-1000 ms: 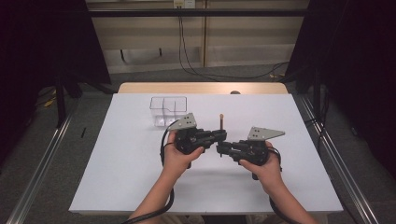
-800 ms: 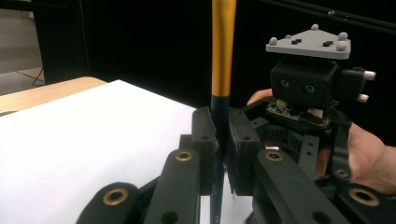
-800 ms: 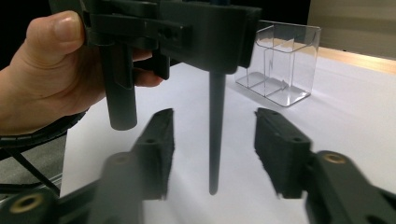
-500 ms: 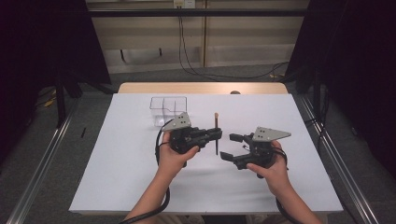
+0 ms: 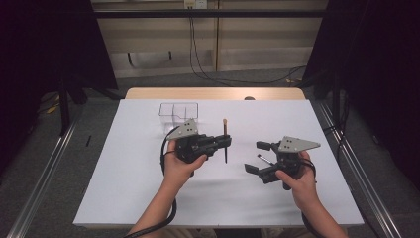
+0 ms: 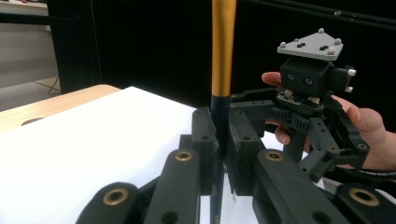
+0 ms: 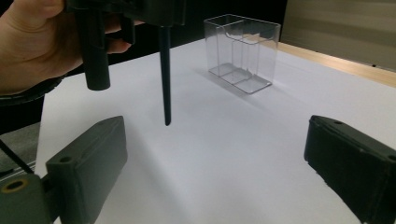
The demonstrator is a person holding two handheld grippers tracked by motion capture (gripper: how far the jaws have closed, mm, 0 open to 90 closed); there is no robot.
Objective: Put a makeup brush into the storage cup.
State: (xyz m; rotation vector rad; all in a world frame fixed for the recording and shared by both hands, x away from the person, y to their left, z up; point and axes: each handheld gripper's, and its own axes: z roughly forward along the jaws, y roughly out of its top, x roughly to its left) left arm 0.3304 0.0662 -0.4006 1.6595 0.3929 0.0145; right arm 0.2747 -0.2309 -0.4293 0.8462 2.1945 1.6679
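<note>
Table (image 5: 124, 198), white-covered, carries the whole layout; I keep both tools over its middle so the work stays in plain sight of the high view. Clear box (image 5: 179, 112), a see-through, divided container, stands upright toward the far edge, just beyond my left hand; I judge it the likely destination, placed within short reach. Right gripper (image 5: 261, 157), held level near the table's right half, has just been opening its jaws: they now stand wide apart with nothing between them, as the right gripper view confirms by the bare cloth between the two pads. I judge this a completed hand-over, the tool drawn aside to clear the way. Left gripper (image 5: 224, 143) has its jaws drawn together and clamped on the brush (image 5: 226, 144), a slim black shaft with a gold upper section. The brush is held upright, its pointed lower end off the cloth, gripped at the black part so the tip stays free for lowering into a compartment.
</note>
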